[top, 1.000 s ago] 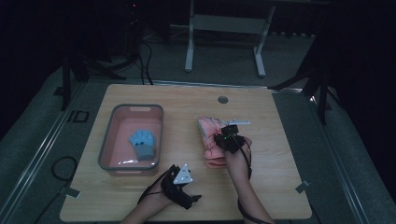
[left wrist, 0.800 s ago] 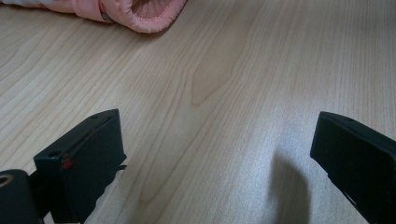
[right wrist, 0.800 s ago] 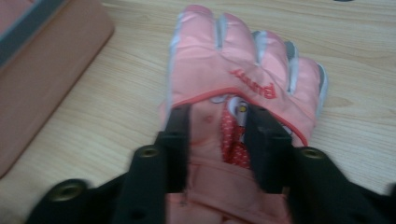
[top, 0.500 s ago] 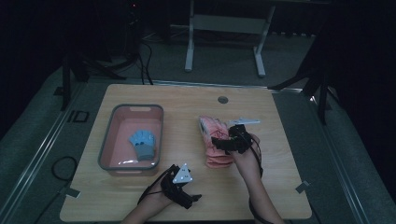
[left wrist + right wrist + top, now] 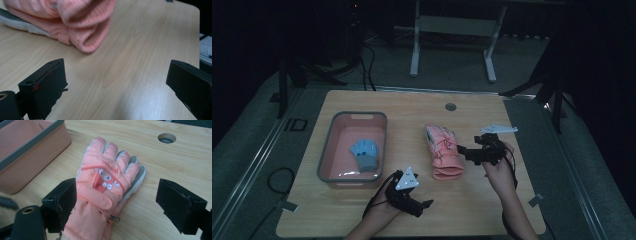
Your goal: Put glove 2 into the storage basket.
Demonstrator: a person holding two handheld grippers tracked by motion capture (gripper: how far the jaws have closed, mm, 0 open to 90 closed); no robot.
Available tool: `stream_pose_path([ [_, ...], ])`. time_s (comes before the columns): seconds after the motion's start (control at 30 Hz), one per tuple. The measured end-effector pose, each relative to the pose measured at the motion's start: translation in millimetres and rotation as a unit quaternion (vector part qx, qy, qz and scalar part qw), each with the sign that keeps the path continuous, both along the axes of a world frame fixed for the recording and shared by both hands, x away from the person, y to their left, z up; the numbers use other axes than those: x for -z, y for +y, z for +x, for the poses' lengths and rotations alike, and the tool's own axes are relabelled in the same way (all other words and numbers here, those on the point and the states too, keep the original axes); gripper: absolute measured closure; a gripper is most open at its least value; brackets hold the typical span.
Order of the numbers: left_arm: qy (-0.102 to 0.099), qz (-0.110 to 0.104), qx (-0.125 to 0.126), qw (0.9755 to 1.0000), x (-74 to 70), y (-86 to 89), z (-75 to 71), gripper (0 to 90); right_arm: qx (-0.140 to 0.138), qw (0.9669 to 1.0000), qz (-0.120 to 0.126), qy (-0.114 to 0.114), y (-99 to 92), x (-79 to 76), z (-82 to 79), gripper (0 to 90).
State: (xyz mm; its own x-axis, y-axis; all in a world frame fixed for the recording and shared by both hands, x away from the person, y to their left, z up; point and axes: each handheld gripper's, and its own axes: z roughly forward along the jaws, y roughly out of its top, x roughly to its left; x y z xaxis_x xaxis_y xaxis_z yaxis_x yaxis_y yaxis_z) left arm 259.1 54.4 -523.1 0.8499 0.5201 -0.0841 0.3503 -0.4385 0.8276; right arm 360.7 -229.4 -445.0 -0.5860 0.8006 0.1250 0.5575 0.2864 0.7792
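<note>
Glove (image 5: 444,152), pink, lies flat on the tabletop (image 5: 492,205) between the two claws. The right claw (image 5: 468,153) sits just off its cuff side, jaws wide after just opening, nothing gripped. The left claw (image 5: 422,206) rests nearer the front edge, also wide and empty. A pink bin (image 5: 328,150) holds a blue glove (image 5: 363,154). The right gripper view shows the cartoon print (image 5: 106,180); the left gripper view shows the ribbed cuff (image 5: 87,32).

Your right gripper (image 5: 467,152): glove pair (image 5: 443,152) just left of its open jaws, apart.
Your left gripper (image 5: 422,206): glove cuff ahead and slightly right.
Tub (image 5: 328,165): up-left of your left gripper, small glove (image 5: 364,153) inside.
Table hole (image 5: 450,106): beyond the glove pair.
</note>
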Motion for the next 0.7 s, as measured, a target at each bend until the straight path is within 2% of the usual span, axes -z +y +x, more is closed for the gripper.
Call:
stream_pose_path([
  [0.03, 0.004, -0.009, 0.003, 1.0, -3.9, -0.4, 1.2, 3.1, -0.002, 1.0, -0.003, 0.001, -2.8, -1.0, -1.0, 16.1],
  [0.1, 0.007, -0.011, 0.0, 0.9999, -8.0, -1.3, 2.8, 3.1, -0.003, 1.0, -0.006, -0.003, -6.8, -1.9, -2.8, 13.5],
  [0.17, 0.011, -0.015, 0.002, 0.9998, -19.4, -5.8, 9.1, 3.4, -0.013, 0.9999, 0.003, 0.002, -10.0, -3.0, -4.0, 10.6],
  [0.2, 0.006, -0.015, 0.002, 0.9999, -23.3, -7.5, 11.3, 3.5, -0.017, 0.9998, 0.013, 0.002, -11.9, -3.7, -4.6, 10.6],
  [0.23, 0.006, -0.015, 0.002, 0.9999, -23.3, -7.5, 11.3, 3.7, -0.017, 0.9998, 0.013, 0.002, -11.9, -3.7, -4.6, 10.6],
  [0.27, -0.007, -0.009, 0.0, 0.9999, -31.6, -11.2, 15.7, 4.0, -0.029, 0.9993, 0.022, 0.001, -13.7, -4.1, -5.3, 10.6],
  [0.37, -0.01, -0.011, -0.002, 0.9999, -36.9, -13.2, 19.1, 4.1, -0.032, 0.9993, 0.022, 0.0, -14.3, -4.1, -5.5, 10.6],
  [0.4, -0.011, -0.014, -0.006, 0.9998, -44.1, -16.1, 25.5, 4.1, -0.039, 0.999, 0.021, -0.001, -14.7, -3.7, -5.6, 10.6],
  [0.47, -0.01, -0.017, -0.01, 0.9998, -56.0, -21.5, 38.3, 4.3, -0.042, 0.999, 0.013, -0.01, -15.8, -1.2, -3.1, 18.6],
  [0.5, -0.01, -0.017, -0.01, 0.9998, -56.0, -21.5, 38.3, 4.3, -0.039, 0.9992, 0.007, -0.011, -16.4, -0.1, -1.8, 25.1],
  [0.53, -0.006, -0.025, -0.012, 0.9996, -64.1, -24.9, 49.4, 4.4, -0.038, 0.9992, 0.004, -0.013, -17.1, 1.3, 0.1, 28.9],
  [0.57, -0.005, -0.025, -0.015, 0.9996, -67.3, -26.5, 54.3, 4.5, -0.032, 0.9993, -0.002, -0.017, -17.6, 2.6, 2.3, 33.4],
  [0.6, -0.009, -0.02, -0.018, 0.9996, -70.3, -28.5, 59.0, 4.6, -0.032, 0.9993, -0.013, -0.015, -17.7, 3.8, 5.0, 42.3],
  [0.67, -0.02, -0.004, -0.023, 0.9995, -74.7, -32.6, 67.1, 6.2, -0.03, 0.9993, -0.017, -0.014, -17.7, 6.0, 11.0, 45.7],
  [0.7, -0.021, 0.005, -0.03, 0.9993, -76.6, -35.2, 73.8, 6.6, -0.031, 0.9993, -0.017, -0.01, -17.2, 6.4, 13.2, 50.5],
])
